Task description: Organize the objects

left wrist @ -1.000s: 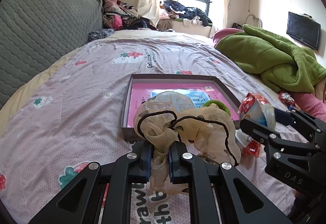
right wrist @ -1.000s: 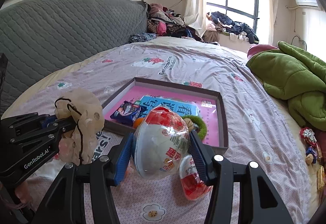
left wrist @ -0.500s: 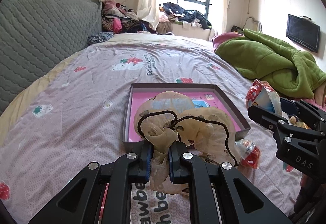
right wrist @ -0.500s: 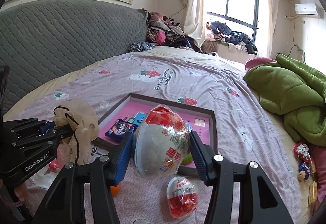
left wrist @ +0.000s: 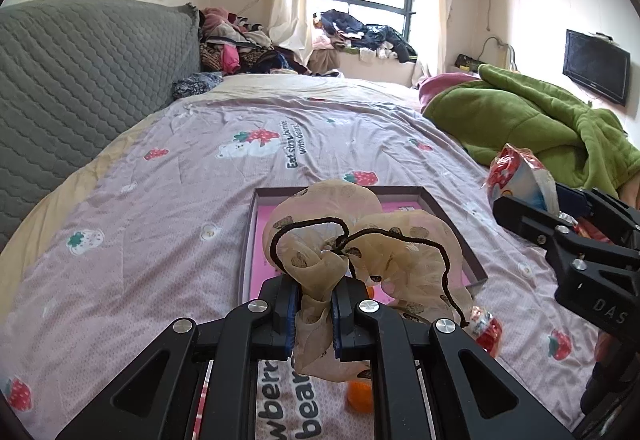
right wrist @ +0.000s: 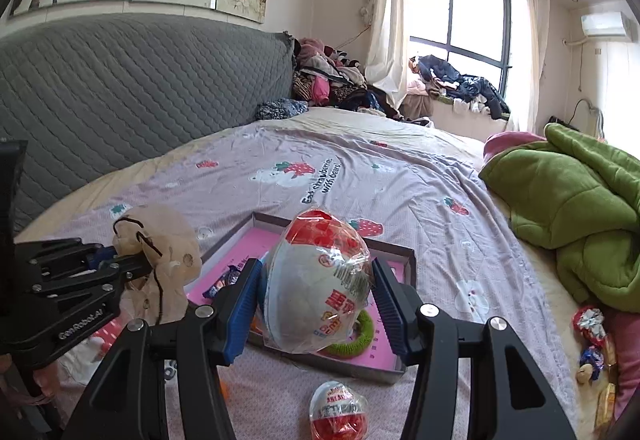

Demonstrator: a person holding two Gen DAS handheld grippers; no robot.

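My left gripper (left wrist: pixel 314 314) is shut on a beige sheer fabric bow (left wrist: pixel 360 244) with a black cord edge, held above the bed. The same bow (right wrist: pixel 164 252) and left gripper (right wrist: pixel 116 260) show at the left of the right wrist view. My right gripper (right wrist: pixel 318 288) is shut on a large red-and-white wrapped toy egg (right wrist: pixel 320 280), seen also as the egg (left wrist: pixel 520 176) at the right of the left wrist view. Beyond both lies a shallow pink-lined box (right wrist: pixel 394 260) holding a snack packet (right wrist: pixel 224 278) and a green ring (right wrist: pixel 360 336).
A small red-and-white egg (right wrist: pixel 338 414) and an orange piece (left wrist: pixel 358 394) lie on the bedspread in front of the box. A green blanket (right wrist: pixel 576 200) is heaped at the right, with small wrapped items (right wrist: pixel 590 324) beside it. A grey quilted headboard (left wrist: pixel 80 80) runs along the left.
Both grippers have risen with their loads; the box and the small egg now sit lower and farther below them. Neither grip has altered.
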